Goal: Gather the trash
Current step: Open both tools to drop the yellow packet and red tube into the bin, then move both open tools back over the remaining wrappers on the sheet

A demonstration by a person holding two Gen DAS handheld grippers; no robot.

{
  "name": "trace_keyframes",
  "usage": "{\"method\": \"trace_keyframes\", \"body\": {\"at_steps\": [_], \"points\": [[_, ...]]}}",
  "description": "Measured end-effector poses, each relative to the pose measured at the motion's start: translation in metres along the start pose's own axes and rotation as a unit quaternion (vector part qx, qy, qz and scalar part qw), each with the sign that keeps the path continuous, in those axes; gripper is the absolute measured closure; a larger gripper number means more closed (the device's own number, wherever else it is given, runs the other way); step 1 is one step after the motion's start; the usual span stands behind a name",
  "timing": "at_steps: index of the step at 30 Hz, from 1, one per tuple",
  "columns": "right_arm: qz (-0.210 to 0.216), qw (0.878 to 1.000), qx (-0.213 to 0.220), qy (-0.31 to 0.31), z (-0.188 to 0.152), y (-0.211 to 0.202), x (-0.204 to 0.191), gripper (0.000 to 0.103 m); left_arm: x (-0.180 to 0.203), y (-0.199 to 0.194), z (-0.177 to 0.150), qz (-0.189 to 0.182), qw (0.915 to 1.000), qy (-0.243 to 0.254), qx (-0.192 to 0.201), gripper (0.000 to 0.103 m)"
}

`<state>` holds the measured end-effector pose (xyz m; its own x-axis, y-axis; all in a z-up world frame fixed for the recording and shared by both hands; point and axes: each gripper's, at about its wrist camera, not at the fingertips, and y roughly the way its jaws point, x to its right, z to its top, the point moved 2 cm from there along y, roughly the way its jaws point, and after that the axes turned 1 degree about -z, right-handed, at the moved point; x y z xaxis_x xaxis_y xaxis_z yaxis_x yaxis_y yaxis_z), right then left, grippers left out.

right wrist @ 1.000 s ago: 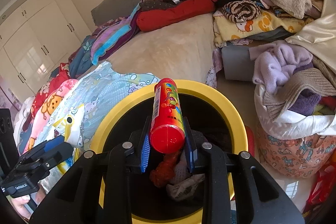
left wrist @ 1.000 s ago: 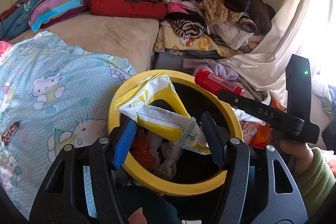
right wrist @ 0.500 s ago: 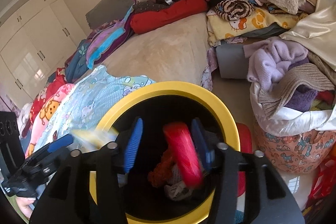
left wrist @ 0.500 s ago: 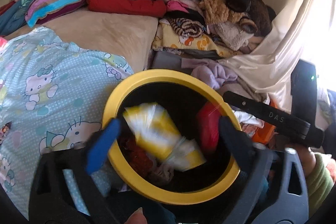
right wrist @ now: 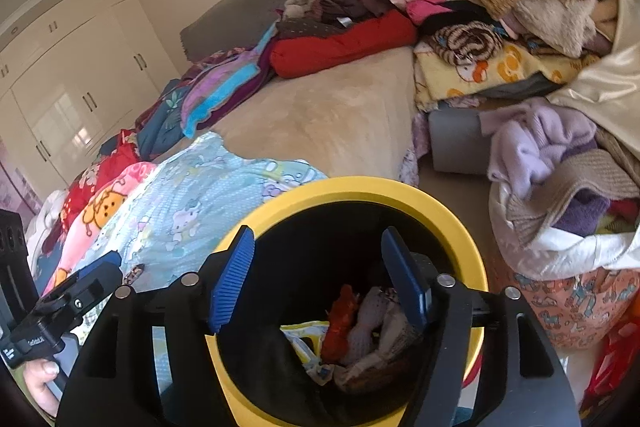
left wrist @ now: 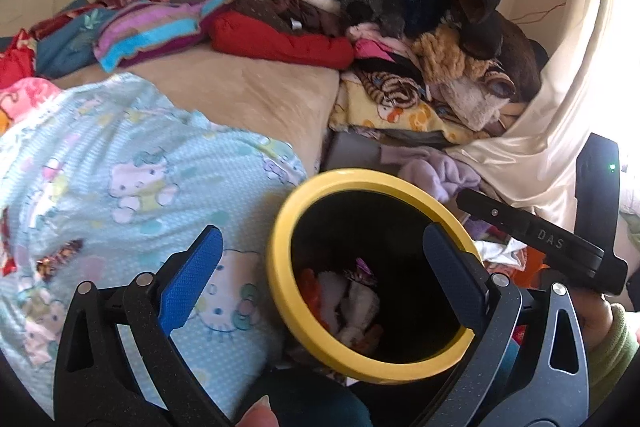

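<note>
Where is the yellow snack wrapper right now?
In the right wrist view, the yellow snack wrapper lies inside the yellow-rimmed bin, left of the red trash.

Daylight enters from right; curtain (left wrist: 560, 131) blown out w/ glare. Bin (left wrist: 280, 259) interior in deep shadow. Slight motion blur on blanket (left wrist: 120, 155). Strong fisheye bending, dark vignette at corners.

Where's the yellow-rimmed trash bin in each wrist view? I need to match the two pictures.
Left wrist: the yellow-rimmed trash bin sits lower centre-right, its rim partly behind the right finger of the left hand-held gripper.
Right wrist: the bin fills the lower centre, seen through the open right hand-held gripper.
Shared landmark: the red rolled cloth on the beige bed, above the bin in both.
</note>
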<state>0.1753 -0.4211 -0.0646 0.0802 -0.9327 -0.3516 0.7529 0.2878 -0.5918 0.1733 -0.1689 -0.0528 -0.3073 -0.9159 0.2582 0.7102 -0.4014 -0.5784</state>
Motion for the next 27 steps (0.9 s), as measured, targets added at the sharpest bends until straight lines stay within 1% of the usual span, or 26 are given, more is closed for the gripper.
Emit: {"method": "trace_keyframes", "body": {"at_steps": [6, 10, 15, 18, 24, 27], "points": [[0.014, 1.0, 0.005, -0.026, 0.002, -0.001, -0.027, 0.036, -0.014, -0.016, 0.005, 0.021, 0.9996, -0.002, 0.021, 0.011], [0.023, 0.999, 0.006, -0.044, 0.001, 0.0, -0.046, 0.032, -0.029, -0.027, 0.007, 0.041, 0.9986, -0.006, 0.034, 0.011], [0.032, 0.998, 0.008, -0.061, -0.004, 0.003, -0.071, 0.031, -0.051, -0.04, 0.008, 0.064, 0.9965, -0.021, 0.048, 0.011], [0.04, 0.997, 0.007, -0.072, -0.007, 0.005, -0.088, 0.03, -0.065, -0.049, 0.009, 0.079, 0.9948, -0.03, 0.058, 0.011], [0.056, 0.995, 0.012, -0.082, -0.015, 0.011, -0.121, 0.024, -0.092, -0.065, 0.008, 0.106, 0.9907, -0.043, 0.074, 0.011], [0.067, 0.994, 0.003, -0.087, -0.02, 0.019, -0.139, 0.021, -0.113, -0.073, 0.007, 0.124, 0.9874, -0.059, 0.079, 0.011]]}}
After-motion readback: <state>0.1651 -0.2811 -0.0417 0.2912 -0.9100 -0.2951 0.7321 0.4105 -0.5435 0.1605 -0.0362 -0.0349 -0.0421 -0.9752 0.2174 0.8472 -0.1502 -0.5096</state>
